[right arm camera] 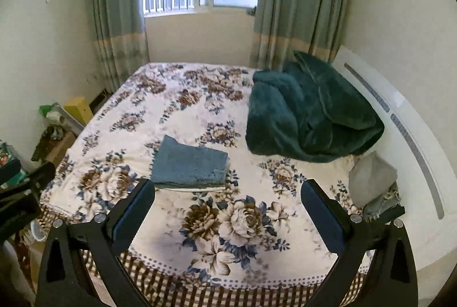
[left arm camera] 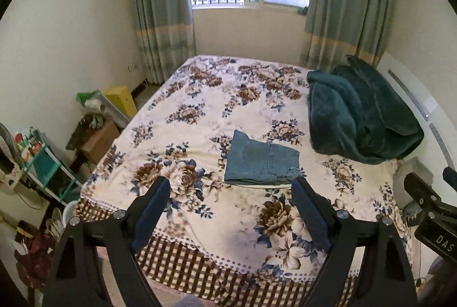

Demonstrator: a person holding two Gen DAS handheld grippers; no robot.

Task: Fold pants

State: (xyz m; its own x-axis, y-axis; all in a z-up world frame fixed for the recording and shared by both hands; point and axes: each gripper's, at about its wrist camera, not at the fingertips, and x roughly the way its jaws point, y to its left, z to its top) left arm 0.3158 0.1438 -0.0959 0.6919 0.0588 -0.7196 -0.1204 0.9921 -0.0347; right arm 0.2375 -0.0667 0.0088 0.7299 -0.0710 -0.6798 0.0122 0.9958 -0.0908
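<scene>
The blue denim pants (left arm camera: 261,160) lie folded in a flat rectangular stack on the floral bedspread (left arm camera: 200,95), near the bed's front edge. They also show in the right wrist view (right arm camera: 190,164). My left gripper (left arm camera: 231,185) is open and empty, held above the front of the bed, just short of the pants. My right gripper (right arm camera: 228,188) is open and empty, to the right of the pants and back from them. Part of the right gripper shows in the left wrist view (left arm camera: 428,201), and part of the left gripper shows at the left edge of the right wrist view (right arm camera: 28,187).
A dark green fleece blanket (left arm camera: 362,115) is heaped at the bed's right side against a white headboard (right arm camera: 400,112). A grey pillow (right arm camera: 371,181) lies near the right front corner. Boxes, a shelf and shoes (left arm camera: 51,164) crowd the floor left of the bed.
</scene>
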